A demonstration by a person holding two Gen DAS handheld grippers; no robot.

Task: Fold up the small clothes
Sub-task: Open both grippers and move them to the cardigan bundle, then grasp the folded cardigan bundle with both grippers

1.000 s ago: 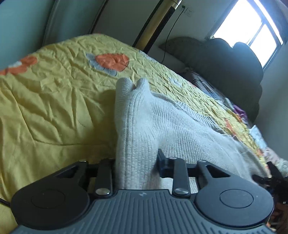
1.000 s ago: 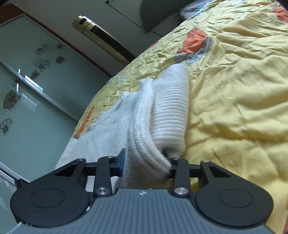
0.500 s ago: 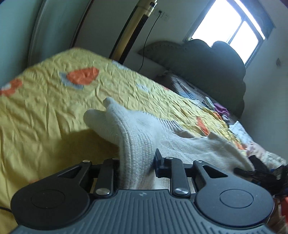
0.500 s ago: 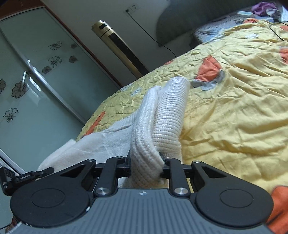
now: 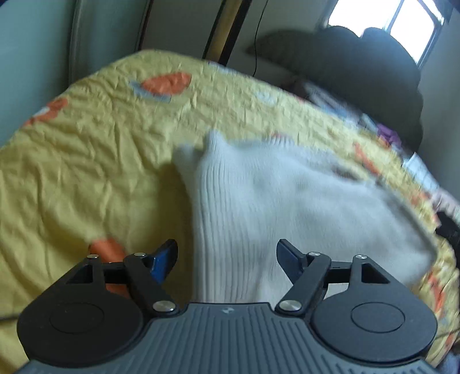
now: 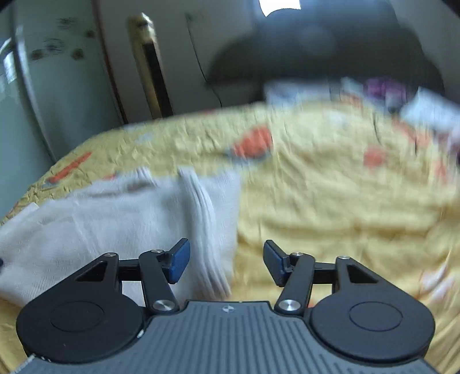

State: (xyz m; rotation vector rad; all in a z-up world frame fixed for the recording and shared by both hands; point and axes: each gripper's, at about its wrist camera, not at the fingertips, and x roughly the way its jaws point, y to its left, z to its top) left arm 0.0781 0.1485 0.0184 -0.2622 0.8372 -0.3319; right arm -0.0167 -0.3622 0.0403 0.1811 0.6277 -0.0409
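Releasing now, seen from the left wrist: the left gripper (image 5: 227, 256) has its fingers (image 5: 164, 259) spread wide, having just been opening, with nothing pinched. The cream knit garment (image 5: 287, 207) lies on the bed under and ahead of the fingers, filling the centre and right of the frame; its ribbed fold runs up between the fingers without touching either pad. The yellow quilt (image 5: 86, 161) with orange patches covers the bed, crumpled, across the left and top of the frame. A dark headboard (image 5: 359, 66) and a bright window (image 5: 402, 26) sit upper right; a gold-coloured standing column (image 5: 227, 28) stands at top centre.

Right wrist view, blurred: the right gripper (image 6: 227, 260) is likewise let go, jaws just opened; the thick rolled edge of the garment (image 6: 207, 224) lies between the fingers, nearer the left-hand one, not pressed. The rest of the garment spreads to the lower left. A frosted glass door (image 6: 43, 95) with flower marks is at upper left.

Handling, as judgement: soft, light, limp ribbed knit; it will sag and stretch, not slip much. Best taken at the doubled ribbed edges or corners, both layers together. The quilt is soft and wrinkled, so it may drag along with the garment.
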